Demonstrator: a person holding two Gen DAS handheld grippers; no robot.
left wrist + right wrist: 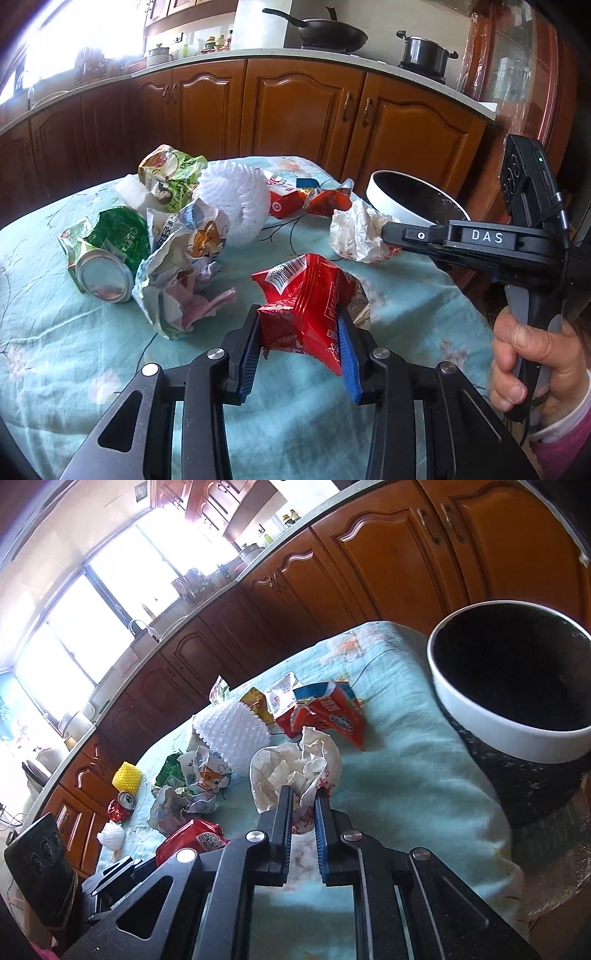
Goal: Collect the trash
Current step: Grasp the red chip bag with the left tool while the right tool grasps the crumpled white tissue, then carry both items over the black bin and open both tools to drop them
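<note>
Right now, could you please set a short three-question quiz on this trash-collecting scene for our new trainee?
1. True or false: the left gripper is shut on a red snack wrapper.
2. Multiple choice: what does the right gripper pinch? A) a crushed can B) crumpled white paper C) white foam netting
3. Fill in: the white-rimmed bin stands at the ____ side of the right wrist view.

Key: 1 true; 2 B; 3 right.
</note>
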